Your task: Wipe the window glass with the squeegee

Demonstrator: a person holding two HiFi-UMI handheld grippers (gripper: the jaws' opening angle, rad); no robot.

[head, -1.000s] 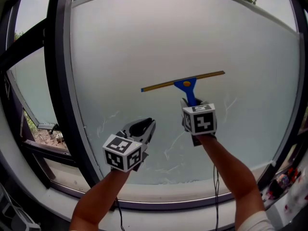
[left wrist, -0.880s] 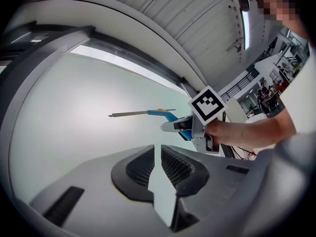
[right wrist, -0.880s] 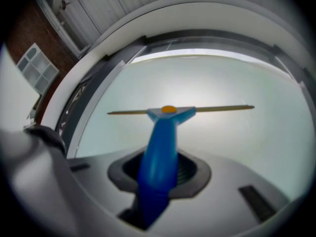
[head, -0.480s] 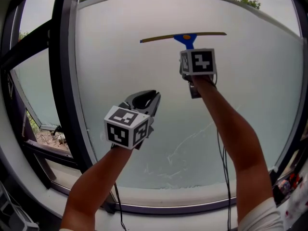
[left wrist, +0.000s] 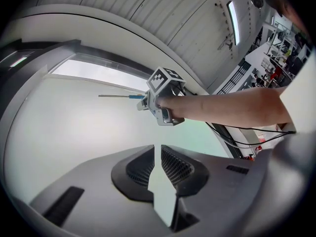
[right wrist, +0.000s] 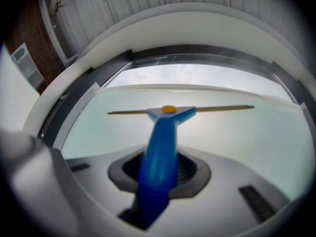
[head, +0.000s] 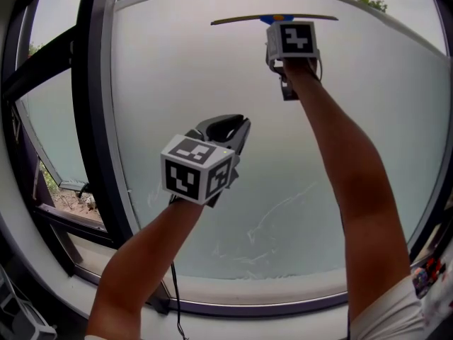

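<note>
A squeegee (head: 274,18) with a blue handle and a thin brass-coloured blade lies level against the frosted window glass (head: 177,69), close to its top edge. My right gripper (head: 282,28) is raised high and shut on the blue handle (right wrist: 159,157); the blade (right wrist: 217,108) spans the glass ahead of it. My left gripper (head: 237,127) hovers lower and to the left, in front of the glass, with its jaws (left wrist: 157,154) shut and nothing in them. From the left gripper view the right gripper (left wrist: 160,90) and the blade (left wrist: 116,96) show above.
A dark window post (head: 92,119) stands at the left, with an open side pane (head: 49,112) beyond it. White streaks (head: 272,218) mark the lower glass. The sill (head: 248,292) runs along the bottom, and small clutter (head: 432,275) sits at the lower right.
The right gripper has carried the squeegee from mid-glass up to the top edge, its blade turning level. The left gripper has risen a little and stays shut.
</note>
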